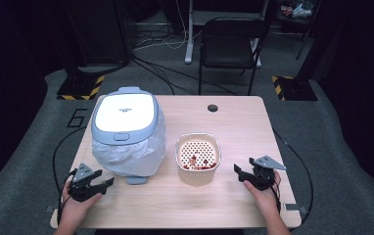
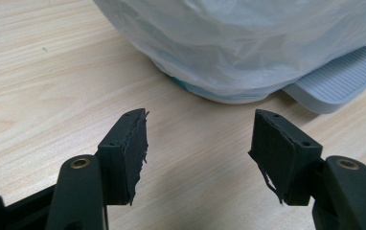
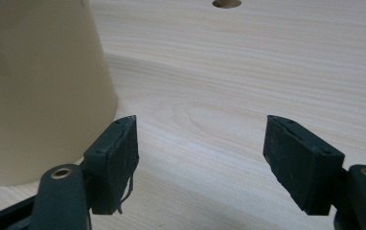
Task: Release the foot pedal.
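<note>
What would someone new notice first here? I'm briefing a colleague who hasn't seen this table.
Probably the big bin with its white lid and plastic liner, standing on the left half of the table. Next, the cream strainer basket near the middle, with a few reddish scraps on its perforated bottom. The left gripper and right gripper sit open at the near corners, holding nothing.

Pale wood-grain bench (image 1: 234, 205); grey-blue bin (image 1: 124, 129) with white lid and whitish translucent liner. Cream basket (image 1: 198, 159), dotted perforated insert, red bits inside. Black left hand-held gripper (image 1: 102, 185) and right hand-held gripper (image 1: 240, 172), grey top plates
</note>
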A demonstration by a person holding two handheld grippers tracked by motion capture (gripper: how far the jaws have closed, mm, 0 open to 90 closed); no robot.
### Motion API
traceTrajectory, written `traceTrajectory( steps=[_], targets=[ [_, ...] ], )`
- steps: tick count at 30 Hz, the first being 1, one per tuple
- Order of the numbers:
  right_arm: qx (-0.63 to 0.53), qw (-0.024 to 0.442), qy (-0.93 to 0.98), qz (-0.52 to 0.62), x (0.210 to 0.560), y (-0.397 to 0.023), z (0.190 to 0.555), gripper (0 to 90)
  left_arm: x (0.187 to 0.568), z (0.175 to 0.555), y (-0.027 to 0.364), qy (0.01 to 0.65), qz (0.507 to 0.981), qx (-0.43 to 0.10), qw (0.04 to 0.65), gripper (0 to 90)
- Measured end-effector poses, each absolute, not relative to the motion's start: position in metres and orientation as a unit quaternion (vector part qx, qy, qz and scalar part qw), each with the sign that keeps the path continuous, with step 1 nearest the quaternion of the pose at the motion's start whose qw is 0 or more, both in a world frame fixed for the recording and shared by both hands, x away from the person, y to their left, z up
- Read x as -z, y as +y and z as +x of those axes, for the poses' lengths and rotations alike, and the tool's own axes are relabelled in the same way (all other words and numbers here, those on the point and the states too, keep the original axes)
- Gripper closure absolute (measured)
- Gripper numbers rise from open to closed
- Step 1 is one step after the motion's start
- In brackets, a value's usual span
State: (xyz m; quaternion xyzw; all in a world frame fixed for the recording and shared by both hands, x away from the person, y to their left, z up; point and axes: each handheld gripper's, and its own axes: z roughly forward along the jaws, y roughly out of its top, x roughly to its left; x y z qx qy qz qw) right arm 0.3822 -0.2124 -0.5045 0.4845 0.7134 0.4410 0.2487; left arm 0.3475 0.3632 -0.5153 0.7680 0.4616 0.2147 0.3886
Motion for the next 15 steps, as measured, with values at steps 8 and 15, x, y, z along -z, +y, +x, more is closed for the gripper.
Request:
traceTrajectory(
  steps=[8, 15],
  targets=[
    [-0.431, 0.244, 0.714, 0.494, 0.5108, -0.2154, 0.3853, 26.8, 0.5191, 0.3523, 0.365, 0.48, 0.755, -0.219, 0.39, 36.9],
    [-0.423, 0.25, 0.714, 0.498, 0.5134, -0.2191, 0.3859, 26.6, 0.5208, 0.3545, 0.3675, 0.487, 0.752, -0.232, 0.379, 36.1]
  ],
)
